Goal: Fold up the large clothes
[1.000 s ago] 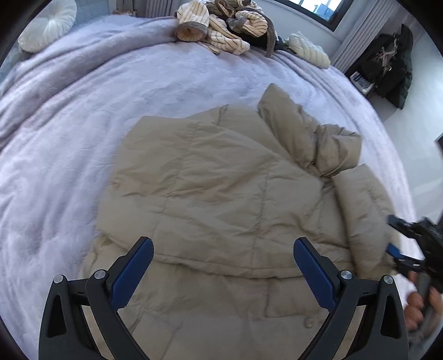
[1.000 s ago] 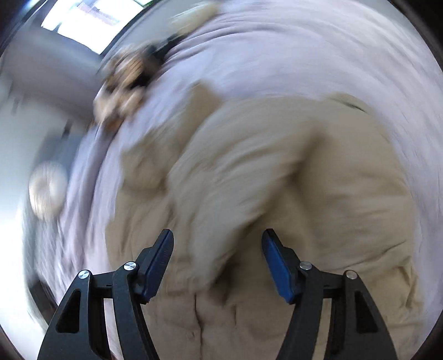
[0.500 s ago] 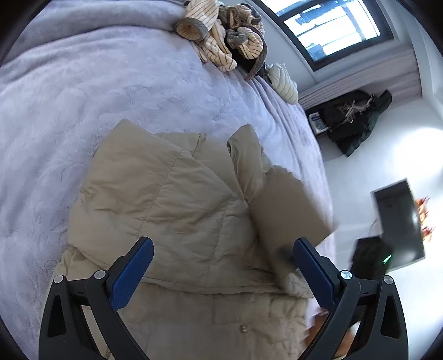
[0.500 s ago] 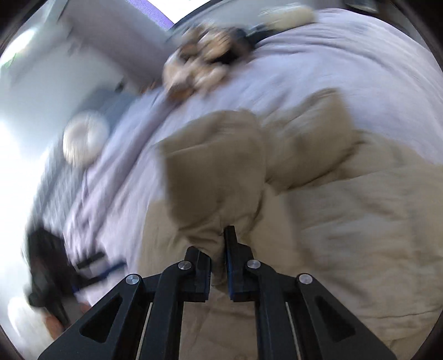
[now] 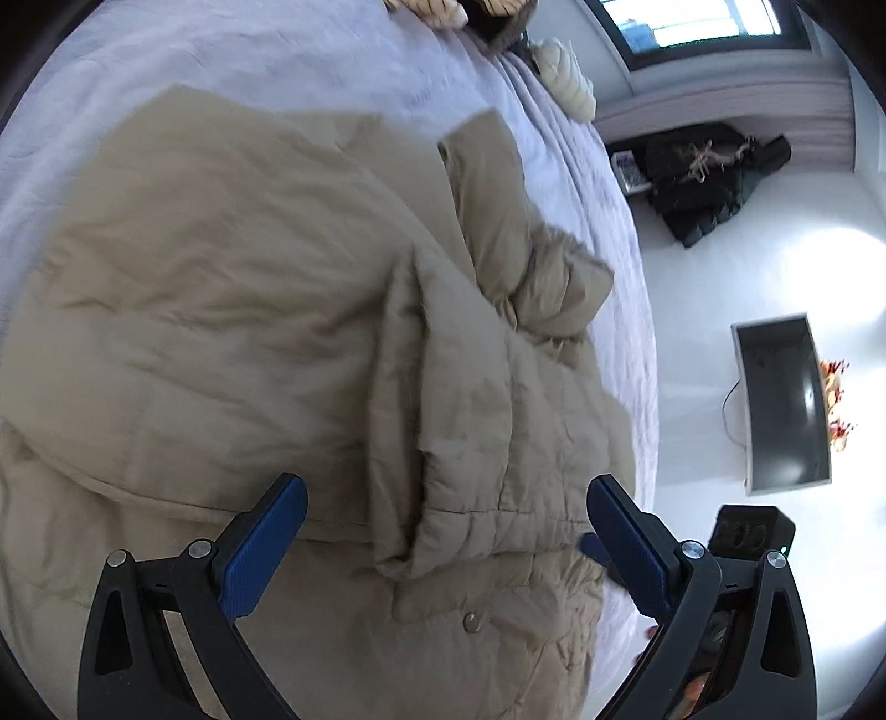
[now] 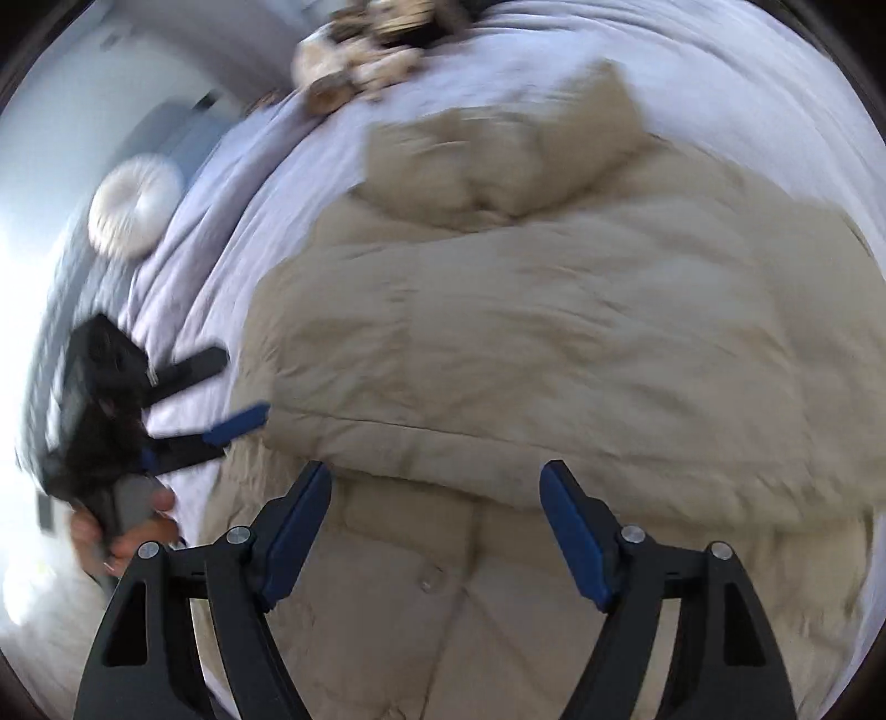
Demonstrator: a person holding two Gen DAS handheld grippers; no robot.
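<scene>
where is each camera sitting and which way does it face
Left wrist: on the left gripper, looking down its open fingers at the beige jacket, window and floor beyond.
Right wrist: on the right gripper, over the jacket toward the round pillow; the left gripper and hand show.
Shared: jacket, purple bedspread.

Left tongs (image 5: 446, 540) spread wide, right tongs (image 6: 437, 531) spread wide, both empty

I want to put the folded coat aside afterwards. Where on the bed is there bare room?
Bare lilac bedspread lies between the beige padded coat and the striped clothes pile, and also beside the round white cushion. The near part is crowded: the coat covers it, and both grippers are there.
</scene>
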